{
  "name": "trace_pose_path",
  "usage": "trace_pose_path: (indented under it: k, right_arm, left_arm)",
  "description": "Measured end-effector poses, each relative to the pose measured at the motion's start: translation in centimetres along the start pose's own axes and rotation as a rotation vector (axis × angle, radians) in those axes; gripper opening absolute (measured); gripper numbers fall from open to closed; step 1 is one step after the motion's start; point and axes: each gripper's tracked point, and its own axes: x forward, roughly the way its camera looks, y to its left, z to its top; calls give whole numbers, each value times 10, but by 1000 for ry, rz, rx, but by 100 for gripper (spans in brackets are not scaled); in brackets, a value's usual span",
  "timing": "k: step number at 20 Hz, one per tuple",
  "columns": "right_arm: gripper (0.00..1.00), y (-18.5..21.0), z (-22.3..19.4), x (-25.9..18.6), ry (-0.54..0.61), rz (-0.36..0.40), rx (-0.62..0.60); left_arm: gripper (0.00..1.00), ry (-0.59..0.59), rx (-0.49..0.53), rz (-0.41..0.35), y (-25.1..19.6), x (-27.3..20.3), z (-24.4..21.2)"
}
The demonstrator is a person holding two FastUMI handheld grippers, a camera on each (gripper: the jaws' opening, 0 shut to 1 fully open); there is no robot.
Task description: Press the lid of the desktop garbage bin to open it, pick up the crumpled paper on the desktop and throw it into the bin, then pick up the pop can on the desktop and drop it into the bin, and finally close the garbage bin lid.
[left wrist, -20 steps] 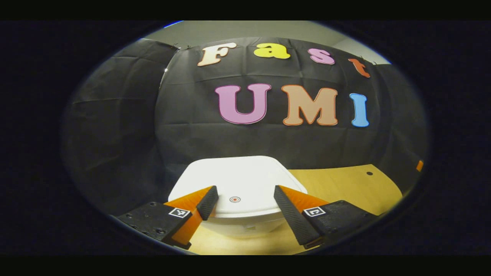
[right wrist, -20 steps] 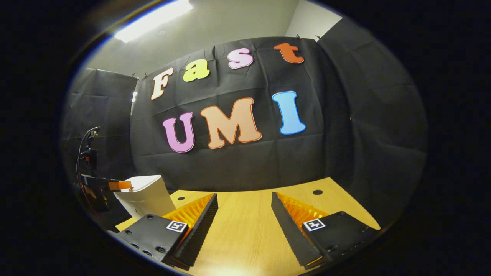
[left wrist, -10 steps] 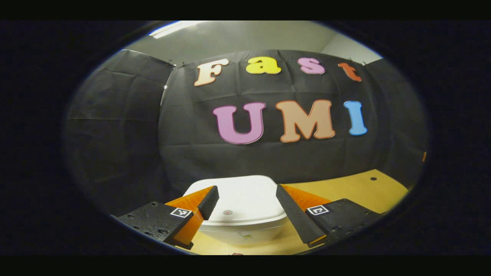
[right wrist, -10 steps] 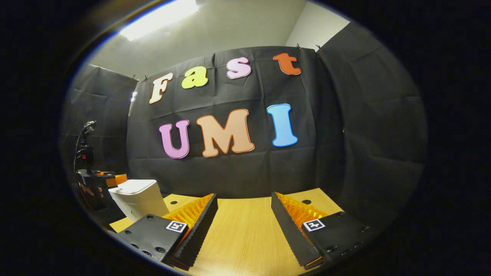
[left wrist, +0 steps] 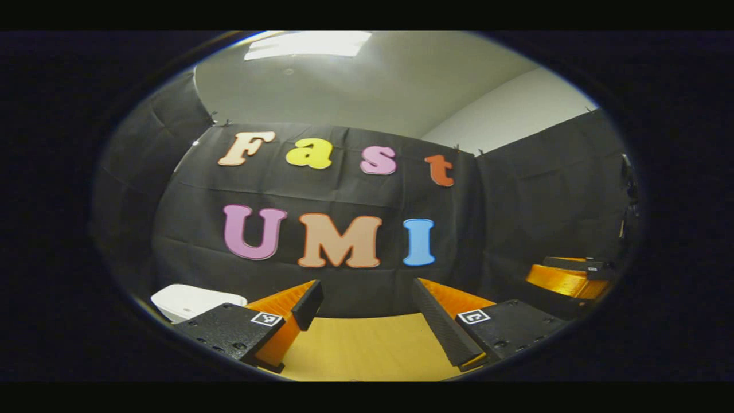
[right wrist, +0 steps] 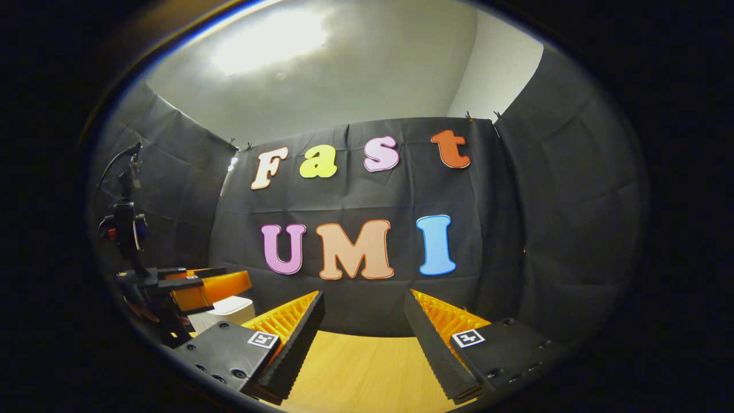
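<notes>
Ahead of the left gripper view's camera, the left tool [left wrist: 367,312] is held level over the desk [left wrist: 367,350], aimed at the booth's black wall, its 2 fingers [left wrist: 307,304] spread apart with nothing between them. The white garbage bin [left wrist: 186,298] sits low to the left of this tool, partly behind its left finger mount, and its lid looks closed flat. Far off to the right the other tool [left wrist: 567,278] hangs above the desk edge.

Over in the right gripper view, the right tool [right wrist: 364,332] is also held level and tipped slightly upward above the desk [right wrist: 361,378], its 2 fingers [right wrist: 298,332] spread wide and empty. To its left, farther off, the left tool [right wrist: 200,284] hovers with a hand [right wrist: 149,312] beneath it, in shadow and hard to make out. The garbage bin [right wrist: 229,310] stands just below and behind that tool, well left of the right tool's fingers; what lies inside cannot be told.
</notes>
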Motion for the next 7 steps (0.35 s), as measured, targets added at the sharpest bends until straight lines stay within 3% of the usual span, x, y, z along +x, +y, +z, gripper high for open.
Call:
trace_pose_path:
  k: [2,7]
  right_arm:
    - [93,-5,12,-8,-30,-21,9]
    - [92,11,29,-20,-84,-60,8]
  left_arm:
    - [99,-3,-11,-47,-22,-4,-1]
    - [95,-1,-114,-112,-39,-22,0]
